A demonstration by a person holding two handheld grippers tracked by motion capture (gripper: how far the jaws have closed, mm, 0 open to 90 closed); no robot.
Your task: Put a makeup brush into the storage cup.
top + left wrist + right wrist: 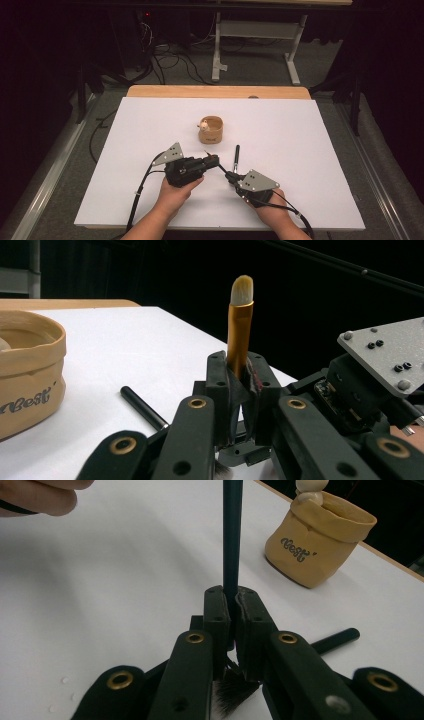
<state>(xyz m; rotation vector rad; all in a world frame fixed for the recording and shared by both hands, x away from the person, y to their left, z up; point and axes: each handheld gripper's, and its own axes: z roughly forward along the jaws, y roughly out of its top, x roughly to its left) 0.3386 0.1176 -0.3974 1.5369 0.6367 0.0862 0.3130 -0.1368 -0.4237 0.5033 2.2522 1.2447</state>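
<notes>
My left gripper (214, 160) (238, 360) is shut on a small brush (239, 325) with a copper ferrule and pale bristles that stick up past the jaws. Close to its right, my right gripper (230, 175) (235, 592) is shut on a dark brush handle (232, 535), whose dark bristles (235, 687) point back under the jaws. A third, black brush (236, 155) (142, 407) (335, 640) lies loose on the white table beside both grippers. A tan pouch (210, 129) (25, 375) (317, 540) stands beyond them with a cream object (204, 123) in it.
The white tabletop (300, 150) has bare room to the left, right and far side of the pouch. A wooden edge (215, 91) runs along its back. Cables and a white metal frame (255, 30) are on the floor beyond.
</notes>
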